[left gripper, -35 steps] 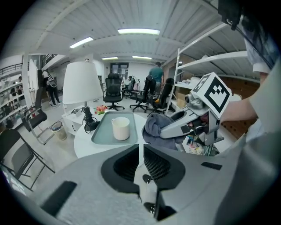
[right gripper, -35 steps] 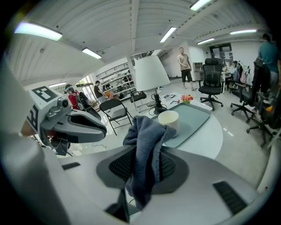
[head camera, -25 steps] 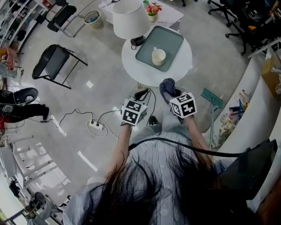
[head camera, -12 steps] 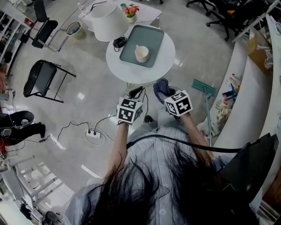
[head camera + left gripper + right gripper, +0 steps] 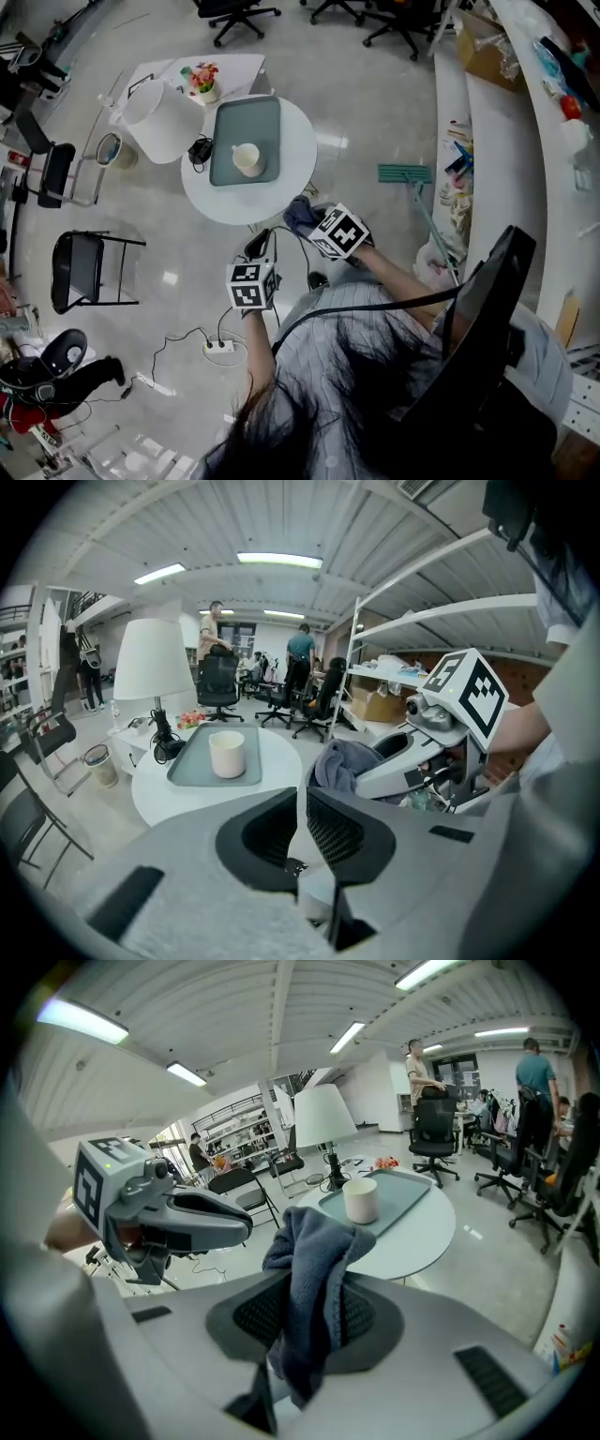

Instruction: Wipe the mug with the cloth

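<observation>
**Mug on tray, cloth held clear of it**

The cream mug (image 5: 247, 158) stands upright nr the middle of a grey-green tray (image 5: 258, 117), which lies on a round white worktop (image 5: 298, 150). A white-shaded lamp (image 5: 159, 117) stands just beside the tray, at its left in the head view, w/ a small pot of flowers (image 5: 202, 80) past the tray's far corner.

On the person's side of the tray, just off the worktop's edge, hangs the blue-grey cloth (image 5: 301, 214). It is bunched up and clamped between the fingers of the right gripper (image 5: 307, 1288), its folds spilling above and below the pads.

The left gripper (image 5: 302, 803) sits beside the right one, a little farther from the tray. It points toward the tray, fingers drawn together w/ nothing between them. Both grippers are well apart from the mug.
</observation>
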`<state>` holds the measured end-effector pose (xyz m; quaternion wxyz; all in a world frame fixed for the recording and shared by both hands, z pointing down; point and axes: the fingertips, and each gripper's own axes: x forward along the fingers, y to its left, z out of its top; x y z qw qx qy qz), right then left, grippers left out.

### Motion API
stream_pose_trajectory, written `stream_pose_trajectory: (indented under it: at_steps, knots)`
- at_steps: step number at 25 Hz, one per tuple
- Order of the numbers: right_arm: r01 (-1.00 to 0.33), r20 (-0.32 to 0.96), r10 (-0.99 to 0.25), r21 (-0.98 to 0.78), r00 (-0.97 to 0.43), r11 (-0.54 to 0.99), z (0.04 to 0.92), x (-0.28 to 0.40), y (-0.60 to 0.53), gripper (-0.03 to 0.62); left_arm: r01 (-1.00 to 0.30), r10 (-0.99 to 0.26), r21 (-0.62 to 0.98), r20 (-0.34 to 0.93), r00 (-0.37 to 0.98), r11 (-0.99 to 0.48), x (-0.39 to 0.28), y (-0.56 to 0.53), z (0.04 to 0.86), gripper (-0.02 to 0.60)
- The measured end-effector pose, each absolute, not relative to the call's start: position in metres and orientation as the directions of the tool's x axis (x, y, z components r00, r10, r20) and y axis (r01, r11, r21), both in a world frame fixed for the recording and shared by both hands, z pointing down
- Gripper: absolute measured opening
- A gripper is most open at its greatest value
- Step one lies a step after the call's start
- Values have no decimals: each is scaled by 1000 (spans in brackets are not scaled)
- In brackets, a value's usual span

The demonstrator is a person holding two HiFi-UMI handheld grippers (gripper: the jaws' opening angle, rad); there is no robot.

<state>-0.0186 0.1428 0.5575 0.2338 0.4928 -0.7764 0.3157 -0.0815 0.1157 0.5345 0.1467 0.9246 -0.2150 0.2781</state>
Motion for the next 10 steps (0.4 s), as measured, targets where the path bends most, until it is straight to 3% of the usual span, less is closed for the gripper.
stream_pose_trajectory:
  at_steps: [10]
  knots:
    - [-901,664,-615,-245,-426,359,503,14,150,94,-532,-373,138,569,733,-836,-56,123,481,41]
